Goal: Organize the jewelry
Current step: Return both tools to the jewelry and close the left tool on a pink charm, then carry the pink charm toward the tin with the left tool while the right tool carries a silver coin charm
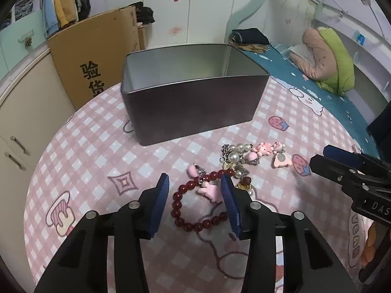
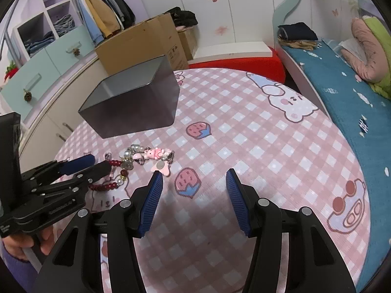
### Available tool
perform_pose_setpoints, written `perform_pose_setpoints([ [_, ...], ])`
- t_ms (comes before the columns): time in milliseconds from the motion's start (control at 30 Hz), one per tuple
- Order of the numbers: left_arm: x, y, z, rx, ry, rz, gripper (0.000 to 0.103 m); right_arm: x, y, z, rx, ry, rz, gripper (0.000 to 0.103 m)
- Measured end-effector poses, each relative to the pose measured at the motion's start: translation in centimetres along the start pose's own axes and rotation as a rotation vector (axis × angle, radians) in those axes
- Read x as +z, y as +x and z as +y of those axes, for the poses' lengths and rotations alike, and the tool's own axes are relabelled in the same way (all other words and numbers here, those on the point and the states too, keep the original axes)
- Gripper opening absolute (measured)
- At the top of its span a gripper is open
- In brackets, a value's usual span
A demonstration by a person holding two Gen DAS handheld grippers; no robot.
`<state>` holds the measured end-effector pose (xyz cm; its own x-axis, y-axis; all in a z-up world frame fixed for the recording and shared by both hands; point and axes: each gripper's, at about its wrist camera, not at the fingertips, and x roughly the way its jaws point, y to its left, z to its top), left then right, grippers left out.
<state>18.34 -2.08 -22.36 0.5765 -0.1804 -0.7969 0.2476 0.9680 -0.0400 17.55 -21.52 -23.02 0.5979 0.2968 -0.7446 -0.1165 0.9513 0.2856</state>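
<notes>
Nearest the left wrist camera, the left gripper [image 1: 195, 195] hangs over the red bead bracelet [image 1: 193, 205], its blue pads standing apart on either side of the loop. The left pad [image 1: 160, 205] is clear of the beads; the right pad [image 1: 231, 205] is at the loop's right edge, though whether it touches I cannot tell. So it is open around the bracelet, not yet gripping it.

The bracelet lies flat on the pink checked worktop [image 1: 92, 146], on the near side of the metal tin [image 1: 193, 92]. It is a closed ring with no real long axis, its top arc running up towards the tin. A small pink charm [image 1: 210, 191] lies inside the loop. I judge it light and limp: it will droop into a long hanging loop when lifted by one side, and the round, glossy beads could roll out of a loose pinch. Closing across one strand should serve best.

Just beyond it, still short of the tin, lies a tangle of pearls and chain [image 1: 234, 156] with pink figure charms [image 1: 262, 147], all small, light and apt to snag each other.

The right gripper [image 2: 194, 195] is open over bare cloth, to the right of the tin and nearer the camera, holding nothing.

Farthest, the tin stands upright, open and seemingly empty, its long side facing the jewelry.
</notes>
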Motion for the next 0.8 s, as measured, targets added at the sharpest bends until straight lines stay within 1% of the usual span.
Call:
perform_pose_setpoints([
  [33,0.2,0.1,0.0,-0.002,0.005,0.002,0.037,0.0,0.1,-0.1,0.004,0.0,0.002,0.053],
  [100,0.3,0.4,0.0,-0.006,0.015,0.014,0.025,0.0,0.3,-0.1,0.008,0.0,0.004,0.053],
  [200,0.4,0.6,0.2,-0.006,0.027,0.024,0.017,0.1,0.5,0.0,0.014,-0.002,0.005,0.053],
  [233,0.4,0.6,0.3,0.001,0.025,0.024,0.012,0.2,0.5,0.0,0.015,-0.002,0.003,0.053],
  [300,0.4,0.6,0.8,-0.015,0.007,0.024,0.011,0.2,0.7,0.0,0.016,-0.001,0.004,0.053],
  [333,0.4,0.5,1.1,-0.028,-0.002,0.024,0.007,0.2,0.6,0.0,0.016,-0.002,0.004,0.053],
  [467,0.3,0.0,1.7,-0.039,-0.011,0.015,0.007,0.3,0.8,0.1,0.015,-0.007,0.008,0.053],
  [567,0.3,-0.6,2.2,-0.063,-0.026,-0.002,0.006,0.3,1.1,0.5,0.013,-0.018,0.016,0.053],
  [667,0.4,-1.5,2.6,-0.12,-0.037,-0.015,0.006,0.2,1.3,1.0,0.008,-0.039,0.021,0.053],
  [700,0.4,-1.6,2.8,-0.128,-0.043,-0.017,0.006,0.2,1.4,1.2,0.002,-0.049,0.024,0.053],
  [800,0.2,-2.2,3.3,-0.124,-0.054,-0.028,0.006,0.2,1.8,1.9,-0.003,-0.077,0.03,0.053],
])
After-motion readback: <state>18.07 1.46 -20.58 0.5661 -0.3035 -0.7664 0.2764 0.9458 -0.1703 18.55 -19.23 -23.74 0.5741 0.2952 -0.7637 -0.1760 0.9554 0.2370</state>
